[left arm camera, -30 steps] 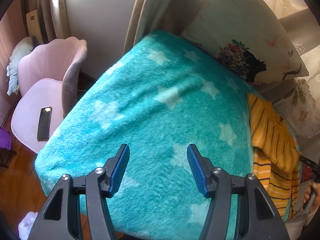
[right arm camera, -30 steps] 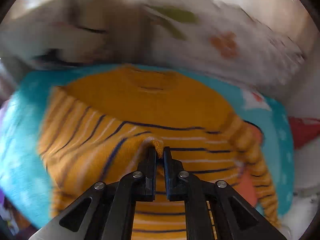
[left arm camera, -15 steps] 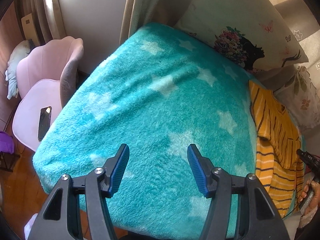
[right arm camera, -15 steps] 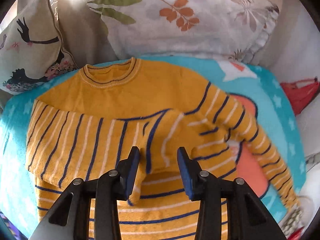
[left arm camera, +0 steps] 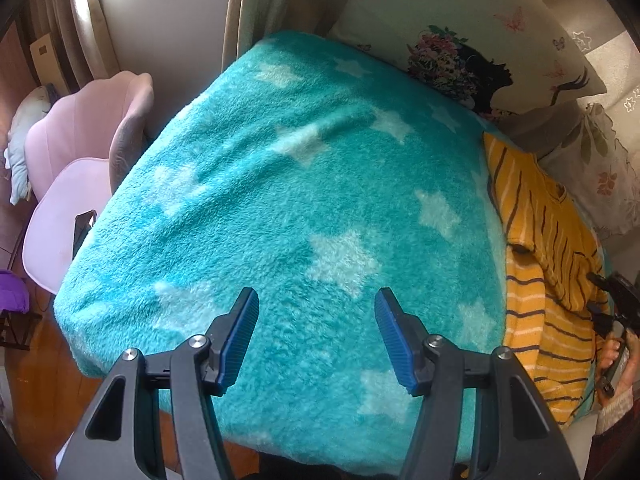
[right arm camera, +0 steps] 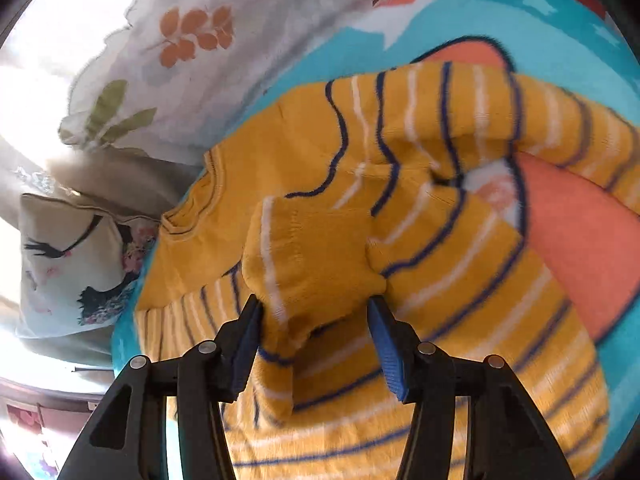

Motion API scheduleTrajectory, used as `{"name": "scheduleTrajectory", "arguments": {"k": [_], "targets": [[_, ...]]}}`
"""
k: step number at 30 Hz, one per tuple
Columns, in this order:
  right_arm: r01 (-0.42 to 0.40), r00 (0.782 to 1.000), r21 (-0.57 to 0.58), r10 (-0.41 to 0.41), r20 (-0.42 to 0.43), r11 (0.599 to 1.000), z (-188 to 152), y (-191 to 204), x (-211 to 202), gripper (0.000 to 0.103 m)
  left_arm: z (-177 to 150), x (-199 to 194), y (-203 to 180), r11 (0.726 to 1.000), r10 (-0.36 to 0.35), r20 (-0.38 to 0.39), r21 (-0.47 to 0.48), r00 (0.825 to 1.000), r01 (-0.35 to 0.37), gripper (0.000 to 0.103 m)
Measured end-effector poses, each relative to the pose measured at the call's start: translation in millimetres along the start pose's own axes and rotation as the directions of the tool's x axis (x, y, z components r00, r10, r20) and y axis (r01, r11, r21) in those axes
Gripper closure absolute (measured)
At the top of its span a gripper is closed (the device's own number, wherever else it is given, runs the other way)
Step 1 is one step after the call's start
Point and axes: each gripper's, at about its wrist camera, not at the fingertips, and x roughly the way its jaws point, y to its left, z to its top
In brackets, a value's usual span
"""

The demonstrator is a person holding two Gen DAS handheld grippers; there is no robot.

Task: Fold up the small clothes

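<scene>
A small yellow sweater [right arm camera: 420, 248] with navy and white stripes lies on the teal star blanket [left arm camera: 304, 200]. One sleeve is folded across its body. My right gripper [right arm camera: 314, 328] is open, its jaws wide apart on either side of the folded sleeve cuff, close above the cloth. In the left wrist view the sweater [left arm camera: 536, 264] lies at the blanket's far right, with my right gripper [left arm camera: 612, 300] beside it. My left gripper [left arm camera: 316, 336] is open and empty above the blanket's near middle, far from the sweater.
Printed pillows [left arm camera: 480, 48] and a leaf-print pillow [right arm camera: 224, 60] line the back of the bed. A pink chair [left arm camera: 80, 168] with a phone [left arm camera: 82, 228] stands left of the bed. An orange patch [right arm camera: 576, 248] on the blanket shows right of the sweater.
My right gripper went from shut on the sleeve to open, letting the sleeve lie across the sweater, then turned and moved closer over the cuff. My left gripper stayed open, hovering.
</scene>
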Motion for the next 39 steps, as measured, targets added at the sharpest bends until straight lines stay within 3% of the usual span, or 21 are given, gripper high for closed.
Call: {"name": "scheduleTrajectory", "arguments": {"k": [2,4,8,10,11,12,13,19,24,28,30,32,34,38,39], "targets": [[-0.019,1.0,-0.001,0.019,0.006,1.0,6.7,2.2,5.1,0.048,-5.8,-11.6,-7.2,1.0,0.02,0.018,-0.009,1.0,-0.02,0.044],[-0.02,1.0,-0.053,0.02,0.002,0.998,9.8,11.6,1.3,0.084,-14.9,-25.2,-14.6,0.999,0.04,0.041,-0.033,0.998,-0.039,0.044],[0.07,0.993,-0.303,-0.039,0.11,0.951,7.2,48.0,-31.6,0.084,-29.9,-38.3,-32.9,0.996,0.071,0.058,-0.054,0.996,-0.068,0.044],[0.095,0.989,-0.385,-0.043,0.142,0.918,7.3,55.8,-41.5,0.082,-35.5,-40.5,-46.5,0.995,0.084,0.062,-0.055,0.995,-0.081,0.044],[0.125,0.986,-0.413,-0.067,0.151,0.902,11.4,54.4,-42.8,0.072,-37.7,-41.2,-53.5,0.995,0.084,0.064,-0.056,0.994,-0.08,0.044],[0.161,0.982,-0.416,-0.103,0.158,0.895,15.6,49.9,-40.5,0.052,-40.2,-42.3,-61.9,0.995,0.082,0.067,-0.055,0.994,-0.078,0.044],[0.195,0.977,-0.409,-0.138,0.165,0.891,20.0,42.2,-38.8,0.046,-43.0,-43.8,-70.5,0.996,0.079,0.071,-0.053,0.994,-0.076,0.044],[0.125,0.982,-0.295,-0.077,0.17,0.947,30.5,-45.5,-99.0,0.046,-57.0,-44.3,-122.7,0.999,0.052,0.086,-0.002,0.995,-0.052,0.04],[0.231,0.947,-0.224,-0.166,0.276,0.947,31.2,-141.3,-193.2,0.046,-67.7,-28.2,-166.9,0.999,0.009,0.058,0.047,0.998,-0.012,0.04],[0.284,0.929,-0.129,-0.24,0.281,0.95,24.2,-208.4,-236.0,0.045,-74.5,-19.5,-207.6,0.995,-0.026,0.026,0.102,0.999,0.023,0.04],[0.235,0.944,-0.065,-0.212,0.251,0.97,16.0,-238.9,-244.7,0.045,-78.0,-20.7,-225.2,0.991,-0.05,0.023,0.128,0.998,0.047,0.04],[0.107,0.97,0.015,-0.108,0.217,0.994,6.2,-263.8,-247.0,0.045,-81.6,-22.8,-242.4,0.985,-0.058,0.027,0.161,0.998,0.053,0.04],[0.077,0.975,0.04,-0.084,0.208,0.996,0.7,-272.4,-243.8,0.045,-85.7,-24.6,-257.3,0.98,-0.064,0.03,0.189,0.998,0.057,0.04],[0.301,0.94,-0.095,-0.278,0.2,0.949,3.4,-264.3,-220.7,0.035,-92.1,-25.1,-273.6,0.974,-0.066,0.023,0.218,0.998,0.06,0.04],[0.316,0.938,-0.105,-0.294,0.184,0.943,4.6,-266.9,-214.4,0.035,-94.1,-25.6,-276.3,0.973,-0.064,0.024,0.222,0.998,0.057,0.04]]}}
